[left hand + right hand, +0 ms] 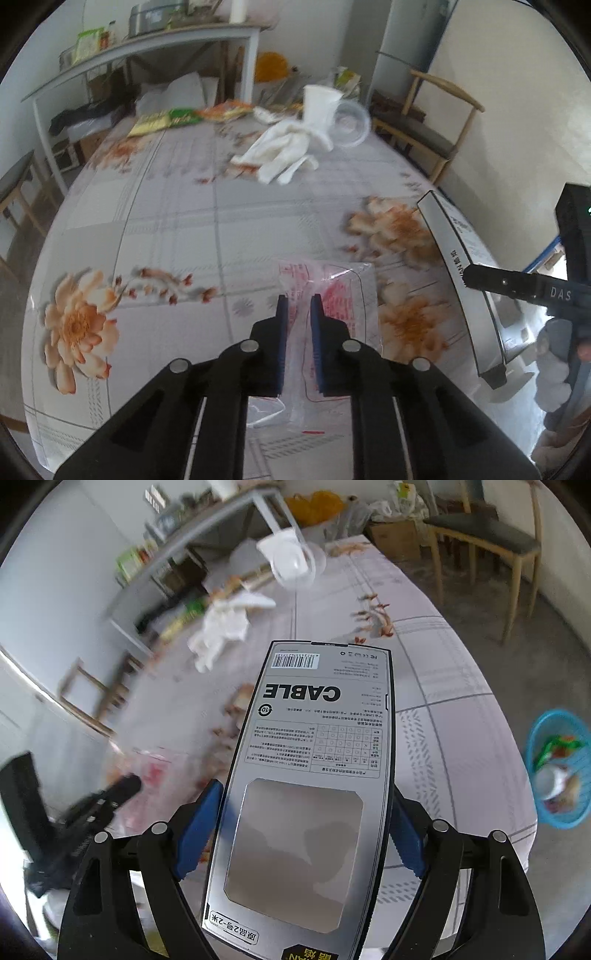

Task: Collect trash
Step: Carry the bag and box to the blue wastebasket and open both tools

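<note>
My left gripper [298,301] is shut on a clear plastic wrapper with red print [332,291], held just above the flowered tablecloth [184,229]. My right gripper [306,805] is shut on a silver cable box [314,738], gripped by its long sides; the box also shows at the right of the left wrist view [458,269]. A blue trash basket [559,768] with wrappers inside stands on the floor to the right of the table. A white crumpled cloth [284,151], a white paper cup [319,107] and a clear plastic cup [351,125] lie at the far end.
Green and orange snack packets [173,120] lie at the table's far edge. Wooden chairs [487,542] stand to the right and a grey side table [140,48] with clutter stands behind. The left gripper shows blurred at lower left of the right wrist view [110,797].
</note>
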The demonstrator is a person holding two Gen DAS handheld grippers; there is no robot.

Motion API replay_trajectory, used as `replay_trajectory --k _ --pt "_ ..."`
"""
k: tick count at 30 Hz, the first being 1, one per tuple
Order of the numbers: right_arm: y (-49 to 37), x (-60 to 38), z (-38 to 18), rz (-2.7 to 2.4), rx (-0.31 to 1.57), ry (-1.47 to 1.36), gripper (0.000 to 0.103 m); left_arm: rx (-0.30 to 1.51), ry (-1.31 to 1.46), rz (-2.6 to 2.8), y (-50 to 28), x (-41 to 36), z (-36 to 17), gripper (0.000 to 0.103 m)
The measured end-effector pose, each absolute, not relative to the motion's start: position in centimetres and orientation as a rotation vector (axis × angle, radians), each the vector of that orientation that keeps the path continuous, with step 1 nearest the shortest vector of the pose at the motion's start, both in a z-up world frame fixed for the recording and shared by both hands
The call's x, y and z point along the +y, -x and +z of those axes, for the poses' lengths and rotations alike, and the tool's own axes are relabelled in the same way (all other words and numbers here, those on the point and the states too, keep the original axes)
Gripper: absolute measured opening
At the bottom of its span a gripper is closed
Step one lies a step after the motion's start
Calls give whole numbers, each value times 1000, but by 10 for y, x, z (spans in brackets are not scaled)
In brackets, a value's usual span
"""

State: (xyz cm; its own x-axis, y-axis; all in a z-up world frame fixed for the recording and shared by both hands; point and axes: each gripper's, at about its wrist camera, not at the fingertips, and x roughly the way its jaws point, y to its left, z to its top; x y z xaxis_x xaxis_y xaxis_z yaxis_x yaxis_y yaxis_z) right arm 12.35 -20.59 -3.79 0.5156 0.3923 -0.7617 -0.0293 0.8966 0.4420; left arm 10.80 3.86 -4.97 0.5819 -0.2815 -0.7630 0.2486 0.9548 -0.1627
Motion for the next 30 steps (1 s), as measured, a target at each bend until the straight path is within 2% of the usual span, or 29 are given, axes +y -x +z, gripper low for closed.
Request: replay_trajectory --k 4,8,12,15,22,26,28,29,30 --pt "-109 -242 -28 332 921 -580 79 853 59 -389 -113 18 -22 11" --pt "-75 -313 -12 268 758 -748 79 843 69 -532 -128 -31 2 11" --pt "-28 -397 -17 88 649 -878 79 886 57 -752 -154 -124 15 11" --pt "5 -450 -40 -53 637 -977 79 958 12 -864 -169 -198 6 11" --pt "28 -546 -141 -224 705 -1231 80 1276 -196 -967 -197 -395 -84 12" --pt "5 -586 -172 -225 709 -1278 82 1340 -295 -953 -210 -472 -129 13" --pt "-16 -609 -189 -216 722 -1264 83 1358 -324 -961 -217 -503 -149 21" --pt "-22 -617 -200 -229 729 -1259 87 1382 -334 -974 -222 -517 -164 25" --pt "-30 -624 -211 -244 746 -1256 88 1402 -338 -965 -226 -525 -179 38"
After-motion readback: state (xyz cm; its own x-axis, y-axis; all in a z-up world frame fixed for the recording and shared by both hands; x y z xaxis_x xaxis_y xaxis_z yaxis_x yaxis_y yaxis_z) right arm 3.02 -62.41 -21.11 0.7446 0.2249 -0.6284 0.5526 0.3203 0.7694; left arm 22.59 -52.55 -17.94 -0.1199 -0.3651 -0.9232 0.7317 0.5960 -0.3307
